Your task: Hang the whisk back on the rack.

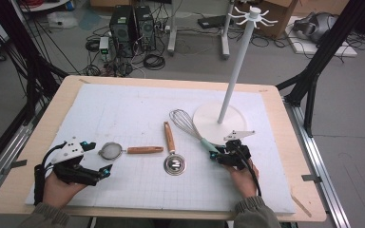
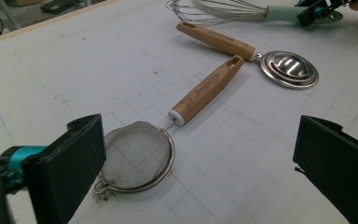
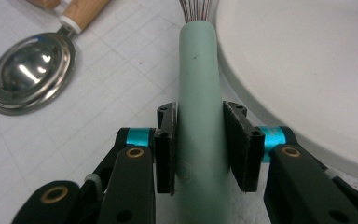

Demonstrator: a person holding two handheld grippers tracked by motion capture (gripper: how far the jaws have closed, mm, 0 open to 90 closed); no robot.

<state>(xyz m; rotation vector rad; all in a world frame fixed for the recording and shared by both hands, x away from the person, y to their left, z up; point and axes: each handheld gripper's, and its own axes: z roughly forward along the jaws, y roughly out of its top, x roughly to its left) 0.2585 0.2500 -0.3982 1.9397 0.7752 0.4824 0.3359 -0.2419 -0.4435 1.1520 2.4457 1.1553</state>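
— Right claw (image 3: 200, 154) is what I'm driving now; I have its two pads set on either side of the mint handle of the whisk (image 3: 199, 93), closed against it as far as I can judge from the right gripper view

— Which way does the whisk run from you?

— Its long axis leads straight away from the claw, wires at the far end, and it lies flat on the desk (image 1: 43, 137) with the handle just beside the rim of the white stand base (image 3: 307, 70)

— And the other hand?

— Left claw (image 2: 200, 158) is wide open, holding nothing, with the strainer (image 2: 137, 156) lying between its jaws. The right hand is by far the nearer to the whisk, so I reckon the lift is mine on that side; the stand's pole (image 1: 233, 76) rises beyond the wires
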